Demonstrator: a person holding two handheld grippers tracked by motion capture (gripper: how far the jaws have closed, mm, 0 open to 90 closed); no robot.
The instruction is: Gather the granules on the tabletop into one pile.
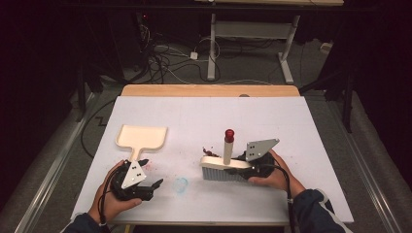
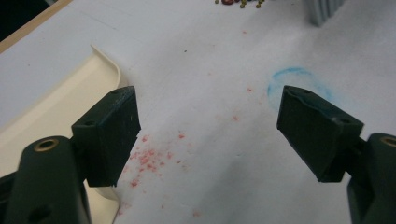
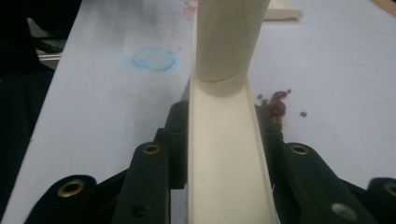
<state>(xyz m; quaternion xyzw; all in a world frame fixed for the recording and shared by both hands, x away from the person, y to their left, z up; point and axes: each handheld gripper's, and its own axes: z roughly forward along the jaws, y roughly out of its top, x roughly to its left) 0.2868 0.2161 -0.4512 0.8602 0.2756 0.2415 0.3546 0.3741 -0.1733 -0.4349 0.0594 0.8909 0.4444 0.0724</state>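
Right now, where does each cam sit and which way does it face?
High view: above the person's side, facing forward and down on the table; both hands, left hand-held gripper, right hand-held gripper.
Left gripper view: along open jaws, dustpan at left.
Right gripper view: along jaws shut on the brush, facing the debris.
Shared: blue circle, in all three.

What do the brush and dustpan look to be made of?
Brush: cream back and handle look like smooth moulded plastic, faint sheen; red cap; grey bristles likely synthetic. Dustpan: same cream, probably plastic, with thin moulded rim and matte finish.
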